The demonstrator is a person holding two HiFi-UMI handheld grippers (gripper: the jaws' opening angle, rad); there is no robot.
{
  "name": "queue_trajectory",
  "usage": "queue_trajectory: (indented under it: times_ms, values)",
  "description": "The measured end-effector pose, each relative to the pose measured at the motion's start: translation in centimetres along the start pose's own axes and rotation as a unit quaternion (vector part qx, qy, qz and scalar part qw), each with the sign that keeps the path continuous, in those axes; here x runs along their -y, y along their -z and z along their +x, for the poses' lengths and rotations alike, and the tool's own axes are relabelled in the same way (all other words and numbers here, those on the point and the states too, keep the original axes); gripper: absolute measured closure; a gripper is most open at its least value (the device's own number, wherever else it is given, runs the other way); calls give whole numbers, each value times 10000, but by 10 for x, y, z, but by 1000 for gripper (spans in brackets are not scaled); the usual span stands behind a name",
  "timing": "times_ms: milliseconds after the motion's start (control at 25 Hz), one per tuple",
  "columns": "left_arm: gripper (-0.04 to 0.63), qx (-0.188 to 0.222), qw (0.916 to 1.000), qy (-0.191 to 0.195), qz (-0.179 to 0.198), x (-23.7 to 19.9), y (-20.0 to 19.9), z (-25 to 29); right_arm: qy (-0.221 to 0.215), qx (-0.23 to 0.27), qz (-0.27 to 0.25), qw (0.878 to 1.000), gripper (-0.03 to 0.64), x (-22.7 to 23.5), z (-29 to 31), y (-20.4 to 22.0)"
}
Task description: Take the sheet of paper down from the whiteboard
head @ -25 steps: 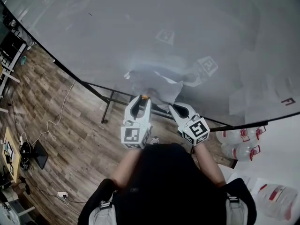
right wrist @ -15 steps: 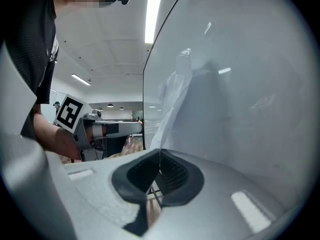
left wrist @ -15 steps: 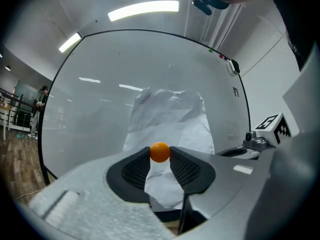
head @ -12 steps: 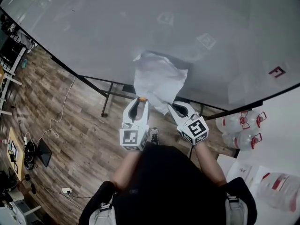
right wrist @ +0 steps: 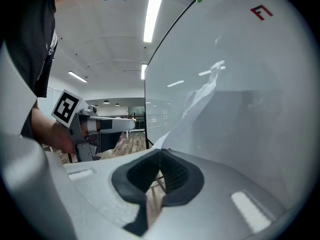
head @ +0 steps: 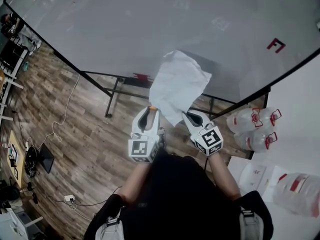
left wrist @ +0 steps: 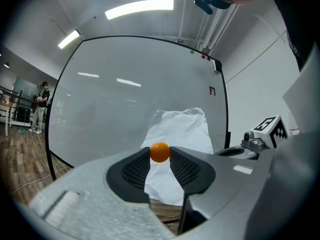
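— White gloss first: saw the whiteboard [head: 125,29] spread across the top of the head view, on a dark frame over the wood-plank floor [head: 75,129].
— Agreed. Found the sheet of paper [head: 177,86] where?
— In front of the board's lower part, crumpled, raised above the floor. Could not tell whether its top edge touched the board face. Was pinched at its near lower edge by the right hand-held gripper [head: 187,115].
— Checked those jaws?
— Yes, in the right gripper view: pressed together on the paper's edge, nothing else between them.
— Spotted the clear water jugs [head: 252,126] too, red at the handles, down past the board's right end.
— And looked at the left hand-held gripper [head: 151,110]?
— Held just beside the right one, near the sheet's lower left edge; touching it or not, could not tell. Clamped a small orange ball [left wrist: 160,152] between its tips.
— Smallest of all, noted a red mark [head: 276,45] near the board's right end.
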State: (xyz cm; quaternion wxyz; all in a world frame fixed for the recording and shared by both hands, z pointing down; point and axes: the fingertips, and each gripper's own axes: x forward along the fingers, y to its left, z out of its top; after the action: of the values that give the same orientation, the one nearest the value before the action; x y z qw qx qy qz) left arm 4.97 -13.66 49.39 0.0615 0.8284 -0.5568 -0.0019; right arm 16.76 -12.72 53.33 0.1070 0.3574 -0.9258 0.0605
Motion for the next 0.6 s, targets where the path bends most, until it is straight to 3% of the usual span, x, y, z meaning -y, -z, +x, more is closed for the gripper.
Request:
queue_trajectory:
  times_ms: [240, 440, 600]
  values:
    - [462, 28, 9999, 79, 72, 30, 4, -26, 93, 41, -30, 9999, 613, -15, -38, 10]
    - [462, 22, 9999, 133, 88, 47, 5, -41, 38, -72, -451, 9989, 612, -38, -52, 15]
    - [462, -18, 9998, 156, 144, 55, 10, -49, -33, -41, -354, 9994, 612, -48, -58, 22]
